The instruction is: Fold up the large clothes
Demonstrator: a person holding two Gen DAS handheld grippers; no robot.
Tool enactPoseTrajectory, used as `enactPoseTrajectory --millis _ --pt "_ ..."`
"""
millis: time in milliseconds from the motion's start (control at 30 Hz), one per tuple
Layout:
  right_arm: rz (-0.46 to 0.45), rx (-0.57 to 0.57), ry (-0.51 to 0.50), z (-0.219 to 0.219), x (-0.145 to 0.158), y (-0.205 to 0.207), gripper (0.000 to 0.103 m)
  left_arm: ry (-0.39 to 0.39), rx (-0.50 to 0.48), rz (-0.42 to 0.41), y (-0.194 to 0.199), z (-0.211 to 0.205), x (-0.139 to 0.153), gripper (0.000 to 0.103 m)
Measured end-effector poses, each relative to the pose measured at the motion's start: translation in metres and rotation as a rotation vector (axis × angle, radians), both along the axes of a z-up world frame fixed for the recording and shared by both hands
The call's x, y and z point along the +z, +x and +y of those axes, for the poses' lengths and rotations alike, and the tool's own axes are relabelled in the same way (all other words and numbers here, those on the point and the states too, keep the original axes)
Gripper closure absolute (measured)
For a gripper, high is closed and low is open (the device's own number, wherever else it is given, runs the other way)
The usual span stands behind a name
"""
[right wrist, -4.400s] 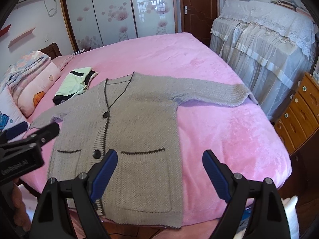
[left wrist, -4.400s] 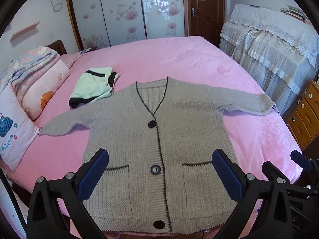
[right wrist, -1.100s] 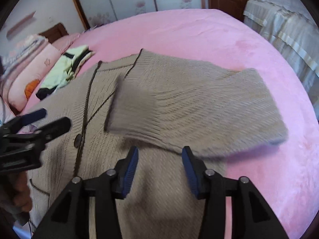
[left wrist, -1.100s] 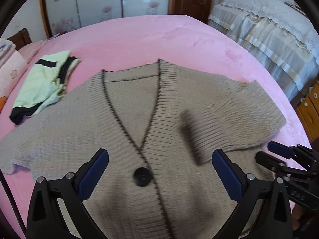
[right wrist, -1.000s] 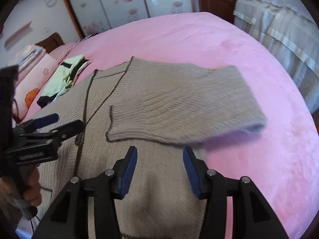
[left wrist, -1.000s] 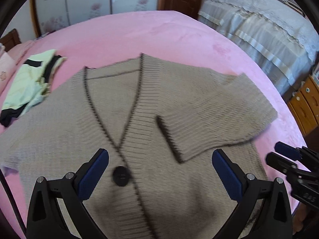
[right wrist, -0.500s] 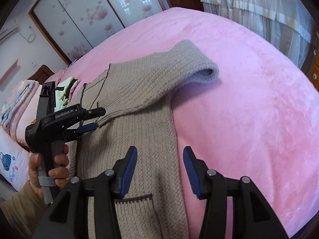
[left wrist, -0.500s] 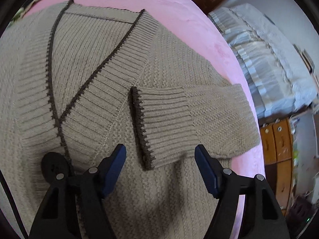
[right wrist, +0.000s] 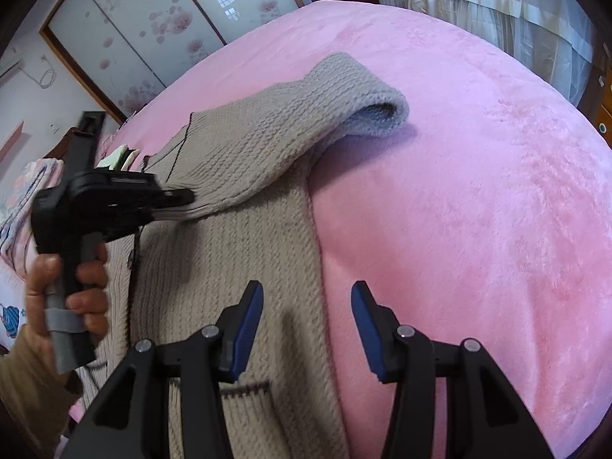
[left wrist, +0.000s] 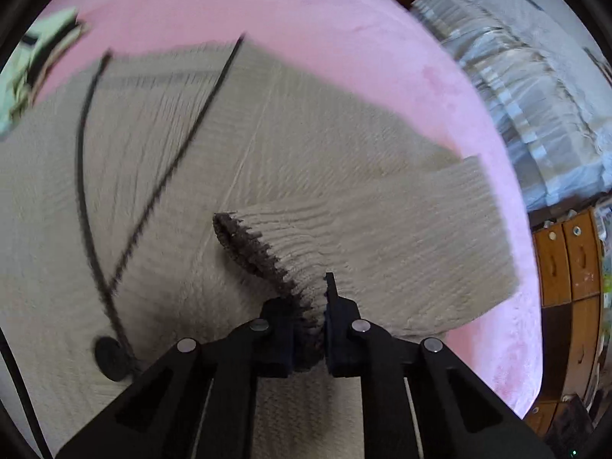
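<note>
A beige knit cardigan (left wrist: 153, 191) lies face up on the pink bed (left wrist: 344, 38), its right sleeve (right wrist: 267, 141) folded back across the chest. My left gripper (left wrist: 308, 294) is closing tight on the sleeve's dark-edged cuff (left wrist: 252, 252), which is pinched between its pads. The right wrist view shows the same left gripper (right wrist: 187, 201), held by a hand (right wrist: 72, 287), gripping the cuff. My right gripper (right wrist: 306, 321) stands open with nothing between its blue pads (right wrist: 248, 321). It hovers over the cardigan's right edge (right wrist: 313, 252), near the pocket trim (right wrist: 244, 390).
A folded pale green and black garment (left wrist: 34, 57) lies at the bed's far left. Pillows (right wrist: 19, 199) sit at the left edge. A wooden drawer chest (left wrist: 566, 260) and lace-covered furniture (left wrist: 516, 76) stand to the right. Bare pink bed (right wrist: 478, 210) spreads right of the cardigan.
My left gripper moved in over the folded sleeve's cuff and went from wide open to shut on it. My right gripper sank slightly toward the cardigan's right edge, its gap unchanged.
</note>
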State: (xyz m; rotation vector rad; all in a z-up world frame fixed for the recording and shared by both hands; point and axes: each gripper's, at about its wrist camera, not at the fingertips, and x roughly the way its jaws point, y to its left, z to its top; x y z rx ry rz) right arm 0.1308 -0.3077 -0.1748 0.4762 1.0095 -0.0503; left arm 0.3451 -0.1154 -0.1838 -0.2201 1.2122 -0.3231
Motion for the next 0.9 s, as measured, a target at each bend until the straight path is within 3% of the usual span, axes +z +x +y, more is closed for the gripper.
enactPoseTrajectory --millis 200,300,400,433,467,500,633,767,900 --pt "-0.017 -0.030 0.015 -0.016 -0.001 0.049 0.055 0.028 -0.019 -0.334 0.012 0.001 0.136 0.094" --pt "-0.001 -0.046 -0.010 -0.016 -0.009 0.083 0.055 0.088 -0.014 -0.437 0.026 0.008 0.180 0.094" --pt "0.021 -0.071 -0.032 -0.014 -0.022 0.116 0.055 0.130 -0.008 -0.475 0.036 0.026 0.201 0.094" --pt "0.013 -0.072 -0.049 -0.012 -0.024 0.123 0.058 0.145 -0.004 -0.484 0.040 0.029 0.207 0.094" --pt "0.013 -0.076 -0.090 -0.010 -0.025 0.128 0.077 0.164 0.000 -0.495 0.043 0.029 0.208 0.094" --pt "0.025 -0.078 -0.130 -0.008 -0.025 0.133 0.081 0.189 0.009 -0.506 0.047 0.035 0.213 0.094" --pt "0.018 -0.113 -0.260 0.005 -0.014 0.126 0.083 0.284 0.061 -0.479 0.067 0.073 0.189 0.094" --pt "0.035 -0.074 -0.386 0.027 -0.013 0.116 0.081 0.344 0.165 -0.297 0.087 0.143 0.107 0.094" --pt "0.060 -0.021 -0.448 0.041 -0.012 0.108 0.058 0.405 0.221 -0.068 0.097 0.180 0.010 0.087"
